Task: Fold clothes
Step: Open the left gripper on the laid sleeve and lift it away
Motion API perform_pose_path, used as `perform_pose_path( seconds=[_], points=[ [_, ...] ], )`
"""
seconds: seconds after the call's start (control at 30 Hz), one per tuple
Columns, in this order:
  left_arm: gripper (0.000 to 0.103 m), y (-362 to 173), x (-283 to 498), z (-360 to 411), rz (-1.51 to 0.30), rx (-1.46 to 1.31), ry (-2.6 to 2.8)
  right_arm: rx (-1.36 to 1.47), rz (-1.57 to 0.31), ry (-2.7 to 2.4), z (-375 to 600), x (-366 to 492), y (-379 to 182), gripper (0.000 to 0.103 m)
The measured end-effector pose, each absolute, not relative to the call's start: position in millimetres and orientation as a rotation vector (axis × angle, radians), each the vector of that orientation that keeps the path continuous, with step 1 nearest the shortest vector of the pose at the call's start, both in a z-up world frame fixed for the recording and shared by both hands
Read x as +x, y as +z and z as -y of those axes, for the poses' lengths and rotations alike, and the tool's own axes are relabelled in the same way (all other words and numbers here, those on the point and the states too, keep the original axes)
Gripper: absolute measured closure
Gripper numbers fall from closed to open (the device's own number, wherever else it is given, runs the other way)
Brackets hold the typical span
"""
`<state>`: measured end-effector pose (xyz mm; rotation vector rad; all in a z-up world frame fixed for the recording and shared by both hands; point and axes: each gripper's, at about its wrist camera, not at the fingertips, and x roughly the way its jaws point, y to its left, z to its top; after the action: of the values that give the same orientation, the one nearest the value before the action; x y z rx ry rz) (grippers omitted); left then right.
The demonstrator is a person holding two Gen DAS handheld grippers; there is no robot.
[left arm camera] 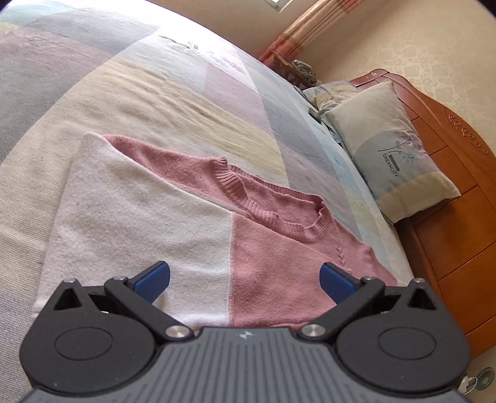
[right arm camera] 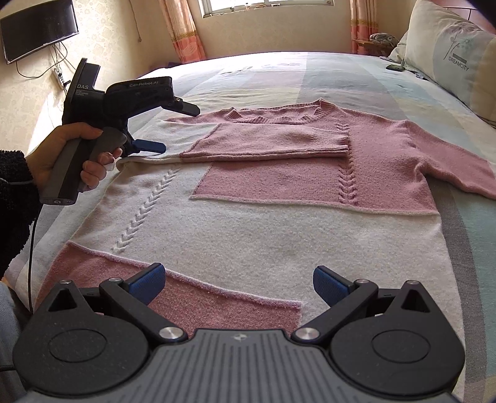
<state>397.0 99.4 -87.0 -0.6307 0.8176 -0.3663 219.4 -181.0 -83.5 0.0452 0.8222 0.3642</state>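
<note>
A pink and white knit sweater (right arm camera: 248,235) lies flat on the bed, collar (right arm camera: 279,116) away from me. One sleeve (right arm camera: 266,139) is folded across the chest; the other sleeve (right arm camera: 449,167) sticks out to the right. My right gripper (right arm camera: 238,285) hovers open over the hem with nothing between its fingers. A hand holds my left gripper (right arm camera: 173,127) open at the sweater's left shoulder edge. In the left wrist view the left gripper (left arm camera: 245,279) stands open just above the sweater (left arm camera: 139,210), close to the collar (left arm camera: 272,214).
A patchwork bedspread (right arm camera: 341,83) covers the bed. A pillow (right arm camera: 449,52) leans on the wooden headboard (left arm camera: 449,217) at the right. A dark phone (right arm camera: 394,67) lies near the pillow. A wall TV (right arm camera: 37,28) hangs at the far left, beyond the bed edge.
</note>
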Motion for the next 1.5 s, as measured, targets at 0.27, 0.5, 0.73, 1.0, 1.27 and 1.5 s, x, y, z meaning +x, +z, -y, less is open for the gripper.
perform_pose_path(
  seconds=[0.27,0.5,0.73,1.0,1.27,1.5],
  points=[
    [0.001,-107,404,-51,-0.892,-0.546,-0.459,0.023,-0.835,0.372,171,222,-87,0.0],
    [0.001,-53,384,-101,-0.795,-0.496,-0.361,0.039,-0.815,0.387,174,220,-81,0.0],
    [0.001,-95,379,-137,-0.878,-0.554,-0.241,0.043,-0.813,0.38,177,219,-79,0.0],
    [0.001,-80,409,-132,-0.839,-0.485,-0.19,0.038,-0.823,0.372,176,220,-82,0.0],
    [0.001,-49,395,-123,-0.84,-0.464,-0.23,0.035,-0.841,0.368,174,224,-86,0.0],
    [0.001,1,342,-84,-0.861,-0.301,-0.312,0.006,-0.869,0.335,169,228,-96,0.0]
  ],
)
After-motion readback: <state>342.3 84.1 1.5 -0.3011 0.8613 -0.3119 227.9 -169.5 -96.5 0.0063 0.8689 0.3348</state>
